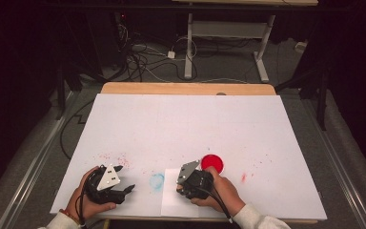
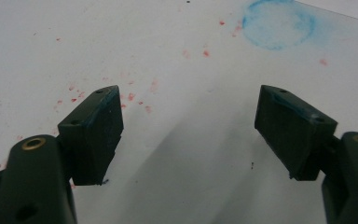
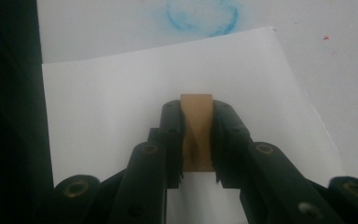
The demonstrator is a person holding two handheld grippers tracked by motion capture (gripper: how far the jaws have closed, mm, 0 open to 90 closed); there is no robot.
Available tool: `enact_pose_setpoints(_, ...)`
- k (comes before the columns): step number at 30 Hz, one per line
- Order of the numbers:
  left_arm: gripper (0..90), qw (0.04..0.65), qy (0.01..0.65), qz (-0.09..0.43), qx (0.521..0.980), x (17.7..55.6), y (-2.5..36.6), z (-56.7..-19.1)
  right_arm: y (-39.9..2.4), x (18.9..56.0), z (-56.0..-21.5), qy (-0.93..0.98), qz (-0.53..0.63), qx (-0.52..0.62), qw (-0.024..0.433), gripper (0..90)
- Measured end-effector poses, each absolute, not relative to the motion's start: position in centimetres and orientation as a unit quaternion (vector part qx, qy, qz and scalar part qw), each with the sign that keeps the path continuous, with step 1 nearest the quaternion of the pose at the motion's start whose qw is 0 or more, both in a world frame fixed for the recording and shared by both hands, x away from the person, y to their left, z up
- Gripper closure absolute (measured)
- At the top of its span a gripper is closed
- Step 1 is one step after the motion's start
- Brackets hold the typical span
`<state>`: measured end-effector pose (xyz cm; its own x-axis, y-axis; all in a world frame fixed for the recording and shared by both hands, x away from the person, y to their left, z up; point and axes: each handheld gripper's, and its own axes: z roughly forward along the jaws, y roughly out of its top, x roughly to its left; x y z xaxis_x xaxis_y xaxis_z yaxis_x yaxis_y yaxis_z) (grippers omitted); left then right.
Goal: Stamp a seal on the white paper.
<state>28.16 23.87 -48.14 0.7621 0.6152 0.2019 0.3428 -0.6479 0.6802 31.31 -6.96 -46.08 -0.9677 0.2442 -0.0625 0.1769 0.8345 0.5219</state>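
Observation:
My right gripper [image 3: 196, 109] is shut on a small tan wooden block [image 3: 196, 122], held just above a small white sheet [image 3: 121, 98] near the table's front edge. In the high view this gripper [image 1: 181, 187] hangs over the same sheet [image 1: 171, 202], with a round red disc [image 1: 213, 163] right behind the hand. My left gripper [image 2: 189, 98] stands open with nothing between its jaws, low over the white table cover [image 2: 177, 154]. From above, the left gripper [image 1: 127, 178] sits at the front left. A blue ring stain [image 1: 157, 181] lies between the two grippers.
Red specks [image 1: 116, 157] dot the white cover [image 1: 186, 119] near the left gripper, and a red smear [image 1: 243, 177] lies right of the right hand. The blue ring stain [image 3: 203, 16] sits just beyond the small sheet. A wooden table edge [image 1: 186, 88] shows at the far side.

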Motion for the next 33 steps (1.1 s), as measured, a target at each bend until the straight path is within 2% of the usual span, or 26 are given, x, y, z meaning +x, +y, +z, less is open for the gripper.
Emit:
enact_pose_setpoints(2,22.6,0.320,0.272,0.213,0.882,28.2,23.9,-48.1,-7.2,31.3,-45.6,0.951,0.282,0.113,0.057,76.1)
enact_pose_setpoints(5,22.6,0.319,0.272,0.211,0.883,28.2,24.0,-48.2,-7.6,31.3,-44.4,0.944,0.296,0.117,0.084,76.1)
enact_pose_setpoints(15,22.6,0.320,0.271,0.211,0.883,28.1,23.9,-48.2,-9.4,31.1,-41.8,0.931,0.324,0.124,0.114,76.0)
enact_pose_setpoints(33,22.5,0.321,0.281,0.204,0.881,28.4,24.4,-48.5,-10.5,31.5,-40.3,0.923,0.339,0.129,0.131,75.9)
